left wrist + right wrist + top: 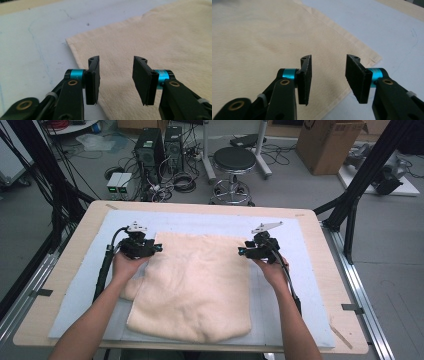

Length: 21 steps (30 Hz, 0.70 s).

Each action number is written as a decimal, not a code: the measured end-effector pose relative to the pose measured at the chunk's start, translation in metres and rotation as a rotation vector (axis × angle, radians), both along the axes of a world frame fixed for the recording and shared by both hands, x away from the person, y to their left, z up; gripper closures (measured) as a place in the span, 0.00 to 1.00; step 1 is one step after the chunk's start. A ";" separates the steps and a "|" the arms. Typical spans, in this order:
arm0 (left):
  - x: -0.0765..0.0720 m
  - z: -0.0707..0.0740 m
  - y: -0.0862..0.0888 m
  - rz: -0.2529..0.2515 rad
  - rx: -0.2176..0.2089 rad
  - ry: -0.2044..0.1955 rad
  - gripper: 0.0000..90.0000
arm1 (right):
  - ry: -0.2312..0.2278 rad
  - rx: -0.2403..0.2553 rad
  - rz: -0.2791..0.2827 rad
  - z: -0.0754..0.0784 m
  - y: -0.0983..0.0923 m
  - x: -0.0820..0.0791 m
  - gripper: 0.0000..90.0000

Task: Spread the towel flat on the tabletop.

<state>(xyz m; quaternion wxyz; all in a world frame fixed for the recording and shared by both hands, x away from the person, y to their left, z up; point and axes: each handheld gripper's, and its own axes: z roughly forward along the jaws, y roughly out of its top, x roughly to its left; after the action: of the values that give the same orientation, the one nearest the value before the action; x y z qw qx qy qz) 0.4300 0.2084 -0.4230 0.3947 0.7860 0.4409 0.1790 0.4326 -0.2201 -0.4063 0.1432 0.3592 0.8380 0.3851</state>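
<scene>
A cream towel (192,282) lies folded on the pale blue mat (80,285) in the middle of the table. My left gripper (159,248) sits at the towel's far left corner, jaws open, with nothing between the pads. In the left gripper view the gripper (115,77) hovers just over the towel (155,42) near its edge. My right gripper (240,251) is at the far right corner, also open and empty. In the right gripper view the gripper (328,77) stands above the towel's (262,42) hemmed edge.
The mat covers most of the wooden table (327,270). Beyond the far edge stand a black stool (234,162), computer towers (150,147), loose cables and a cardboard box (327,142). Black frame legs (360,180) rise at the right.
</scene>
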 end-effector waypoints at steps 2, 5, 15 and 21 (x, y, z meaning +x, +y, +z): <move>0.005 -0.009 0.000 0.017 0.042 0.017 0.63 | 0.021 -0.017 -0.015 -0.011 0.001 0.007 0.61; 0.010 -0.017 0.003 0.021 0.044 0.041 0.62 | 0.025 -0.030 -0.041 -0.022 0.001 0.015 0.62; 0.008 -0.017 -0.009 0.023 0.051 0.030 0.89 | 0.049 -0.066 -0.065 -0.031 0.003 0.020 0.81; 0.009 -0.016 -0.010 0.059 0.024 0.059 0.95 | 0.072 -0.058 -0.058 -0.029 0.004 0.021 0.94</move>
<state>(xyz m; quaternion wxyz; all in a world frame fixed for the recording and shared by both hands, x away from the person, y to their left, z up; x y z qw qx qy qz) 0.4387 0.1983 -0.4391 0.3665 0.7824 0.4731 0.1724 0.4534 -0.2162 -0.4357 0.1341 0.3925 0.8427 0.3432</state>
